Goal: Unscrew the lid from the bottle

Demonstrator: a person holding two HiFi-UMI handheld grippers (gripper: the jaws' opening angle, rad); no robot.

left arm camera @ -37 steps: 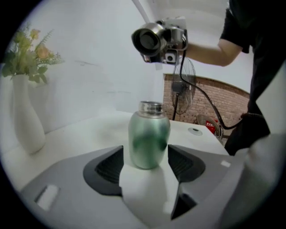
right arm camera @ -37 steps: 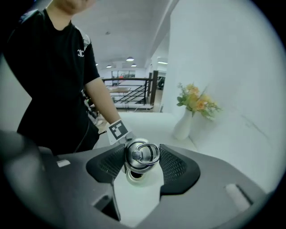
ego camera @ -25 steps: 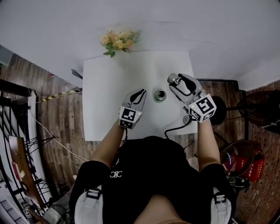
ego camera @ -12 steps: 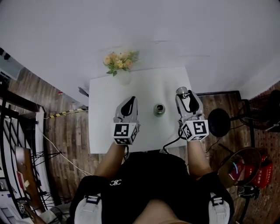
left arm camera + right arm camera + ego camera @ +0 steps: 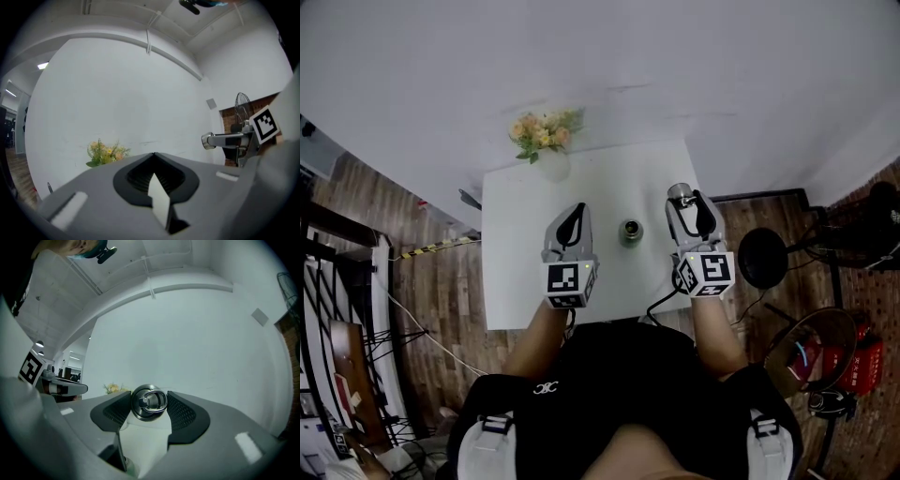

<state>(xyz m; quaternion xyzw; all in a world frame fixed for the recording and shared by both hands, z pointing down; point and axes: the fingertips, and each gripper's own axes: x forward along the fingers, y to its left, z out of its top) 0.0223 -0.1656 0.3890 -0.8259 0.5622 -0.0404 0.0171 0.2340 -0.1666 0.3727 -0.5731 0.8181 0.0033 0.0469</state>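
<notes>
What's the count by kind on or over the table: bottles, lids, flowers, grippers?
bottle: 1, open, standing on the table
lid: 1, off the bottle, held in the right gripper
flowers: 1 bunch
grippers: 2, the left gripper shut and empty
Total: 5

We find hardly anything to read. The person's black shirt (image 5: 609,370) bears a small white emblem (image 5: 546,387) like two interlocked letters C. The white cubes (image 5: 567,281) (image 5: 706,271) carry black-and-white square marker patterns, not letters or digits. White print on the red canister (image 5: 853,361) is too small for us to read.
</notes>
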